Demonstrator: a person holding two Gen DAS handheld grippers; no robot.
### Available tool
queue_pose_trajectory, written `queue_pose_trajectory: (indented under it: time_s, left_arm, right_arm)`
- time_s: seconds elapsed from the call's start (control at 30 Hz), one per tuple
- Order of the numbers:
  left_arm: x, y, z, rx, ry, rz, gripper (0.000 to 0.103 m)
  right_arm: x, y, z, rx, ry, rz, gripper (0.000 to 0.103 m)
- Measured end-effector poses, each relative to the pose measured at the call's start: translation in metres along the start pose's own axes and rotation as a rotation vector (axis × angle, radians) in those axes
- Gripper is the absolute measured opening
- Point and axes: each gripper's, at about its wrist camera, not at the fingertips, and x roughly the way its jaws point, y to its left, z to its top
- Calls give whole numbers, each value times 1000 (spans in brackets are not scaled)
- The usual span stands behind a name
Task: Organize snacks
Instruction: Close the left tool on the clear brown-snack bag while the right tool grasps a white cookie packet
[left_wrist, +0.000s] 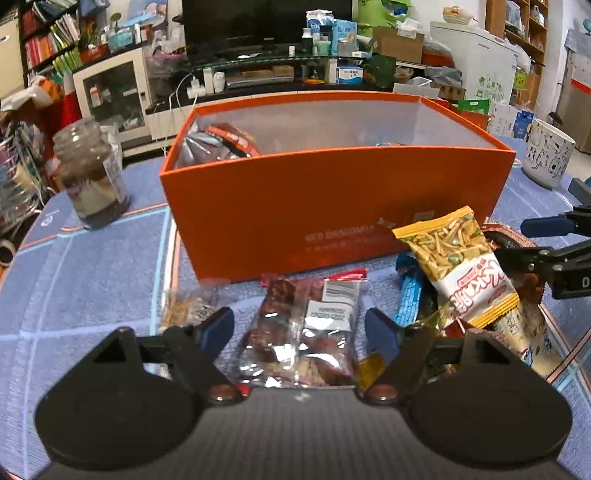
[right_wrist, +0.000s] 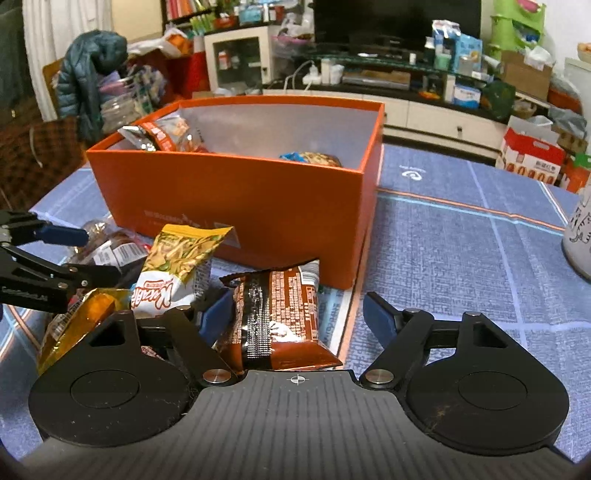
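Two hand-held grippers work a pile of snacks on a blue-clothed bench (right_wrist: 461, 258). Nearest the left gripper (left_wrist: 301, 328), a clear packet (left_wrist: 299, 332) with a red top seam lies between the fingers, its long axis running away toward the box; the blue pads stand apart on either side and press on nothing. The right gripper (right_wrist: 295, 314) straddles a brown packet (right_wrist: 277, 317), its left pad just beside the packet's edge and its right pad well clear, so this one also sits between parted fingers, not clamped. Each hand appears nearest its own packet, and closing looks like the next move for both.

Between the two, a yellow-and-white noodle-snack packet (right_wrist: 177, 266) leans on the heap, with a golden wrapper (right_wrist: 81, 317) below it. Beyond stands the open orange box (right_wrist: 240, 206), already holding an upright brown-and-silver bag (right_wrist: 162, 134) at its left end and a blue-edged packet (right_wrist: 314, 158) lying low at the right. A glass jar (left_wrist: 88, 177) and a patterned mug (left_wrist: 550, 151) flank the box.
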Motion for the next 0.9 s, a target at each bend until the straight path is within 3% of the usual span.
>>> queue_pose_trajectory:
  time_s: [0.17,0.23,0.37,0.43,0.57,0.73,0.83,0.9]
  left_arm:
    - [7,-8,2,-9,6,27,65]
    - [8,-10,3,-14,7,32,64]
    - [8,-10,3,-12,9,36,62]
    - [8,-12,3,-7,7,40,62]
    - [8,-12,3,-3,4,50,65]
    - [7,-10,2,19,-3,63,66]
    - [7,-11,1,47,-9,51,63]
    - [5,-12,0,54,-13,33,63]
  right_arm:
    - [-11,0,-1,-12,-38,-26,72]
    - [-26,6,1,-43,-77,-15,72]
    - [-44,28,-13,-254,-101,58,73]
    - [-44,31,-22,-339,-37,58,73]
    - [-44,21,-27,-169,83,91,71]
    - [-41,18,-28,82,78,41,72]
    - [-27,31,-31,60,91,-6,72]
    - [-18,31,-33,94,113,33,65]
